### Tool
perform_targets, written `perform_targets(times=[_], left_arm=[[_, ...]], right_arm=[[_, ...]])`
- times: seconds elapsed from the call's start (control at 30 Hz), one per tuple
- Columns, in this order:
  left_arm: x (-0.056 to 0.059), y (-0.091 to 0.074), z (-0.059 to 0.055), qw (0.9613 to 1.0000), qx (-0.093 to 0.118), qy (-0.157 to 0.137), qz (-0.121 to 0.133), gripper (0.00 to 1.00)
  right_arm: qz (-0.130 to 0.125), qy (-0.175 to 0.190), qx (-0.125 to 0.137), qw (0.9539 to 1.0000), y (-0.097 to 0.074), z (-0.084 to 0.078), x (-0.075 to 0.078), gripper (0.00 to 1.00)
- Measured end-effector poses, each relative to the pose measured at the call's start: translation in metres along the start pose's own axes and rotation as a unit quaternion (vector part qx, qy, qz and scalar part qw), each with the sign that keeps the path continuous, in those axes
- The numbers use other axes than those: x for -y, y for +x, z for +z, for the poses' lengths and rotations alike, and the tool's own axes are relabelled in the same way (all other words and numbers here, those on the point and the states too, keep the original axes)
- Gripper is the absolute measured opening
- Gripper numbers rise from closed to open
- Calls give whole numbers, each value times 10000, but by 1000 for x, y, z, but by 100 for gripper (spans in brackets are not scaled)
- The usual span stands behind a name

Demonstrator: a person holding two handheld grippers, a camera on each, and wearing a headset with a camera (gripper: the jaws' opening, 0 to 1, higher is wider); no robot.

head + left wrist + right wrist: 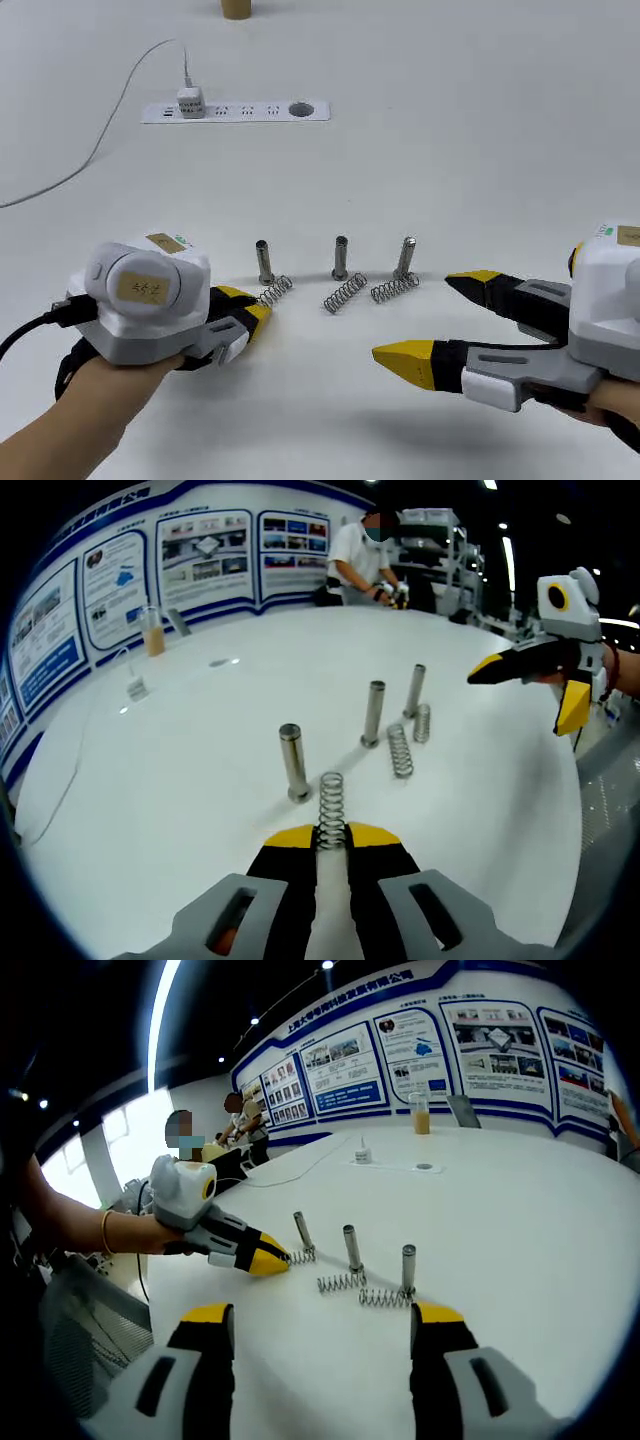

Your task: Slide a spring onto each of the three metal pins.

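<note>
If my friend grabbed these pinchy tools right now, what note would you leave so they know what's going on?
Left gripper: fingers shut on one end of the left spring, next to the left pin.
Right gripper: open, holding nothing, near the right spring.
Things: all three pins stand upright in a row on the table. The middle spring lies by the middle pin, the right spring by the right pin.
Done: no spring is on a pin yet.
Left: all three springs, probably starting with the one being held.
</note>
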State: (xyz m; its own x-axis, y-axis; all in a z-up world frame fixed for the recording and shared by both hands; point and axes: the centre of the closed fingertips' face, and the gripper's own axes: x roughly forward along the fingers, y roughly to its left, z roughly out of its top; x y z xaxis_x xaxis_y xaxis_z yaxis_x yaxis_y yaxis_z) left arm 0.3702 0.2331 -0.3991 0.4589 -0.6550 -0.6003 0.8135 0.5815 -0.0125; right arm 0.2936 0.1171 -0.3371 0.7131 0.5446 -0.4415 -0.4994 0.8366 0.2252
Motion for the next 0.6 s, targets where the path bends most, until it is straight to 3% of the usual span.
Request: perform_targets(times=[0.33, 0.6], left_arm=[[14, -23, 13, 9991, 386, -168, -30, 10], [28, -44, 37, 9948, 961, -311, -114, 10]], right_arm=[[11, 226, 144, 9996, -4, 9, -2, 69], [167, 599, 483, 9969, -3, 31, -9, 64]])
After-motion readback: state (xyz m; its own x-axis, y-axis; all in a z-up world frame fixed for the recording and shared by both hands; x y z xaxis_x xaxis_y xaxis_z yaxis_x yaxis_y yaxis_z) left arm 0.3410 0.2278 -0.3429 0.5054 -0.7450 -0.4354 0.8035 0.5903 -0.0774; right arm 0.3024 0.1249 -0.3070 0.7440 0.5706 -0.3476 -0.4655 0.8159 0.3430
